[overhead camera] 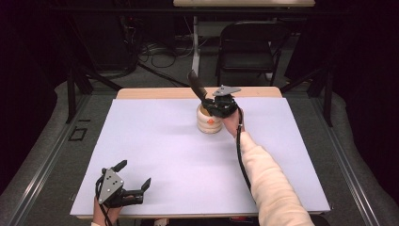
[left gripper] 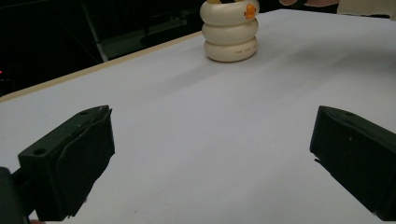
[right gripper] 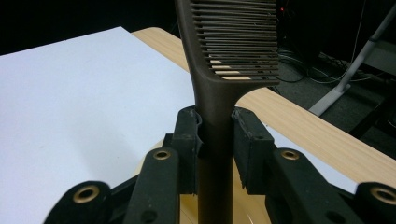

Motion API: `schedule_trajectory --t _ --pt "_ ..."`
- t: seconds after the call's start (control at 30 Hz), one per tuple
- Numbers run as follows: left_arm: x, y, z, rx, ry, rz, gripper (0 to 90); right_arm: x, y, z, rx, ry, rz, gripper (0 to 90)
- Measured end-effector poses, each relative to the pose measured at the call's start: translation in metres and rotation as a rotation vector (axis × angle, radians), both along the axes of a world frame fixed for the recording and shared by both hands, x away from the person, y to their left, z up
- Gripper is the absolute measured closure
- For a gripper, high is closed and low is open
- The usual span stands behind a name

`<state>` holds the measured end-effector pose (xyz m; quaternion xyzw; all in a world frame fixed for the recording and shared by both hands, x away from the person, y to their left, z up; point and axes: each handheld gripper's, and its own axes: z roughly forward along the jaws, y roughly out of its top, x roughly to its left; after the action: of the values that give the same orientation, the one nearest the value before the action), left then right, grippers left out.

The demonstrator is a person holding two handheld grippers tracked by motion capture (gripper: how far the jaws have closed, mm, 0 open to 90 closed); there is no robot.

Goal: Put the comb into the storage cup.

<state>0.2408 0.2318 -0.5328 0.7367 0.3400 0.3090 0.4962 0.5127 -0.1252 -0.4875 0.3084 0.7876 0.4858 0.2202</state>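
Observation:
A cream ribbed holder (overhead camera: pixel 209 122) with an orange mark stands near the far middle of the white table sheet (overhead camera: pixel 155 141); the left gripper view shows the holder (left gripper: pixel 230 32) as stacked rings. My right gripper (overhead camera: pixel 211 104) hovers over its mouth, shut on the handle of a dark brown comb (overhead camera: pixel 196 84). The comb (right gripper: pixel 233 42) rises upright between the jaws, its teeth pointing right in the right gripper view, and the handle's lower end goes down toward the holder. My left gripper (overhead camera: pixel 134 176) rests near the front left edge, open and holding nothing.
A wooden table edge (overhead camera: pixel 141 92) runs behind the sheet. Beyond it stand a black folding chair (overhead camera: pixel 249 44), a white table leg (overhead camera: pixel 195 42) and cables on the floor. Dark stand legs (overhead camera: pixel 75 80) flank the table.

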Motion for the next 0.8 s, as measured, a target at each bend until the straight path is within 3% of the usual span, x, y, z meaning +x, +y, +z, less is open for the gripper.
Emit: schedule_trajectory --t 0.8 --pt "-0.0002 -0.0001 0.0002 0.004 0.003 0.001 0.1 0.0014 0.0008 -0.0055 -0.045 0.042 0.010 71.9"
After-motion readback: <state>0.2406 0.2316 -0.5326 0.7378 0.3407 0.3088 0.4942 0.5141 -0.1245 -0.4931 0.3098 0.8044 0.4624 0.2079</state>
